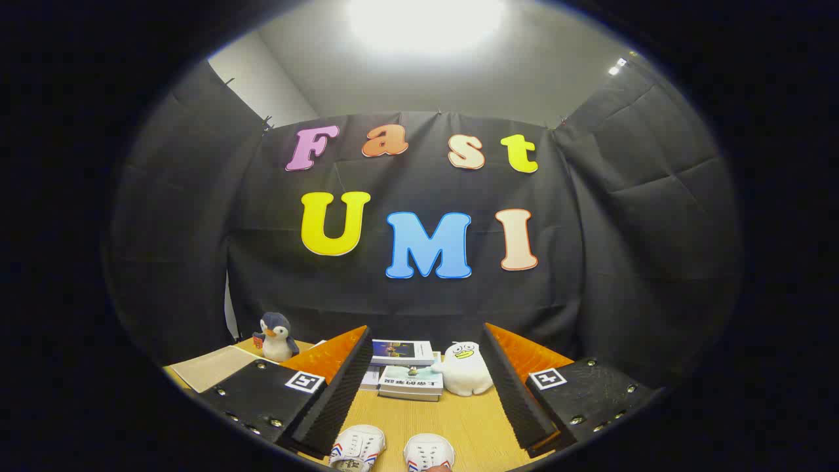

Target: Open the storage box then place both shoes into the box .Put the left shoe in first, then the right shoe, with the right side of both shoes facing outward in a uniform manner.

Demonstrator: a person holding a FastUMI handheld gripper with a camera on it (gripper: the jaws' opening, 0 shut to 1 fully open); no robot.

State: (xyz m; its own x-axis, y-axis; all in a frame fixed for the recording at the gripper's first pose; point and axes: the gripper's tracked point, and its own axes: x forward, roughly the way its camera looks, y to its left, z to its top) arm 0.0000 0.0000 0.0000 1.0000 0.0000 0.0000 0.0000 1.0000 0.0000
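Two white shoes with red and blue side stripes lie on the wooden table below my gripper [426, 357]. The left one [357, 447] and the right one [429, 452] sit side by side, toes pointing away from me, between the bases of the fingers. My gripper is held above the table with its fingers [341, 387] spread wide and nothing between them.
A stack of books [406, 373] lies on the table [459, 419] just beyond the fingers, with a white plush duck [465, 370] to its right. A penguin plush [276, 337] and a beige pad [213, 367] sit at the far left. Black cloth walls close the back.
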